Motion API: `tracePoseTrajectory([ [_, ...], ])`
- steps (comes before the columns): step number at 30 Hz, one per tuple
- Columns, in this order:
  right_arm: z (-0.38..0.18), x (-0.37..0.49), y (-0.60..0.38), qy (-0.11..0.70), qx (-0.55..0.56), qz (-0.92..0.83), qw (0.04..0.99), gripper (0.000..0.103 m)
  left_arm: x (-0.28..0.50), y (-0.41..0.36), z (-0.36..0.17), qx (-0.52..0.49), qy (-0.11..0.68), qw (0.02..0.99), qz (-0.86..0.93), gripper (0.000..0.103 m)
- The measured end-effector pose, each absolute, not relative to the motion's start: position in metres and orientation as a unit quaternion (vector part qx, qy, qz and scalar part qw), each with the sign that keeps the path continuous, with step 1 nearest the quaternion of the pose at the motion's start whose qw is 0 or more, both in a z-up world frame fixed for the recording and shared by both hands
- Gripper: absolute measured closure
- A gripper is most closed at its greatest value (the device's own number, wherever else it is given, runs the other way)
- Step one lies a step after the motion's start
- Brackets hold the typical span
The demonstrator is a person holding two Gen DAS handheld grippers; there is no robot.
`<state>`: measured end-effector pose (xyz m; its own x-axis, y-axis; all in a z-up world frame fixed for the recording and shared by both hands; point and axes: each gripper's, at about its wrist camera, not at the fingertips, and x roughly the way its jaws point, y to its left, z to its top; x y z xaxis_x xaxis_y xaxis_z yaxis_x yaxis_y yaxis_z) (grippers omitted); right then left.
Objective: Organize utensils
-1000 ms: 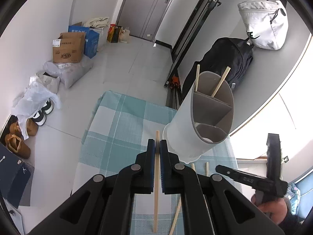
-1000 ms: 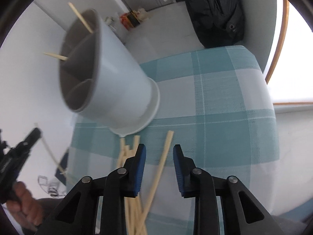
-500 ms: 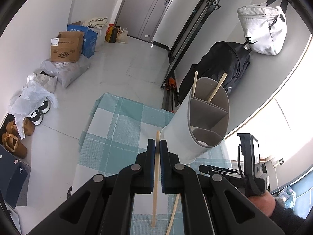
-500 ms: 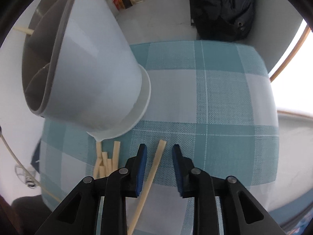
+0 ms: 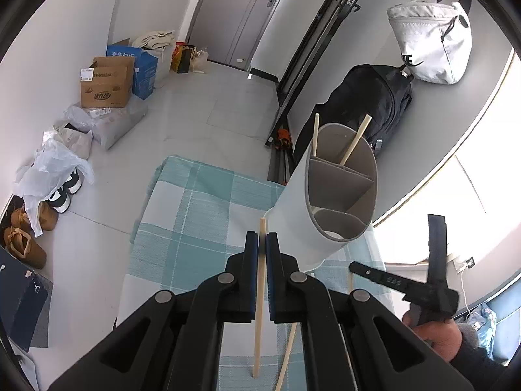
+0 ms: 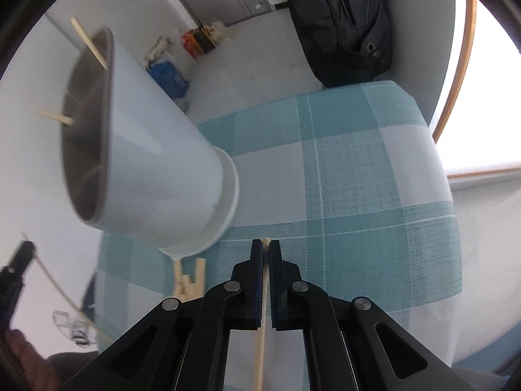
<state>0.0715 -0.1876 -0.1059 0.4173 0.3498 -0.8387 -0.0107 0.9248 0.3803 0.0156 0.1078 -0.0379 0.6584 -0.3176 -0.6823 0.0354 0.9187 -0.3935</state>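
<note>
Both your claws are clamped on a chopstick apiece, beside the utensil holder.

The white utensil holder stands on the checked cloth covering the surface; its grey inside is split into compartments, and two chopsticks lean in the far one. Your left claw pinches a chopstick just beside the holder's base. Your right claw has just been closing and now grips another chopstick, its tip near the holder's foot. Only the right wrist view shows loose chopsticks lying by the base; only the left shows your right hand and a white bag beyond the holder.
</note>
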Motion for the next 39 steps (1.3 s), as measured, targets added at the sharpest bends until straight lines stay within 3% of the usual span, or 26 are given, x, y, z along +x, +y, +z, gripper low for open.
tracePoseTrajectory([
  [9, -0.080, 0.043, -0.203, 0.475, 0.218, 0.147, 0.840, 0.101, 0.009, 0.100, -0.036, -0.162, 0.397, 0.897, -0.105, 0.102],
  [24, 0.004, -0.024, -0.164, 0.309, 0.105, 0.245, 0.913, 0.103, -0.001, 0.069, -0.013, -0.106, 0.388, 0.907, -0.127, 0.102],
  [34, 0.003, -0.023, -0.165, 0.306, 0.118, 0.258, 0.909, 0.103, -0.004, 0.054, 0.001, -0.078, 0.389, 0.909, -0.127, 0.102],
  [39, -0.018, -0.002, -0.176, 0.375, 0.140, 0.227, 0.888, 0.100, -0.003, 0.057, -0.001, -0.092, 0.391, 0.907, -0.123, 0.102],
])
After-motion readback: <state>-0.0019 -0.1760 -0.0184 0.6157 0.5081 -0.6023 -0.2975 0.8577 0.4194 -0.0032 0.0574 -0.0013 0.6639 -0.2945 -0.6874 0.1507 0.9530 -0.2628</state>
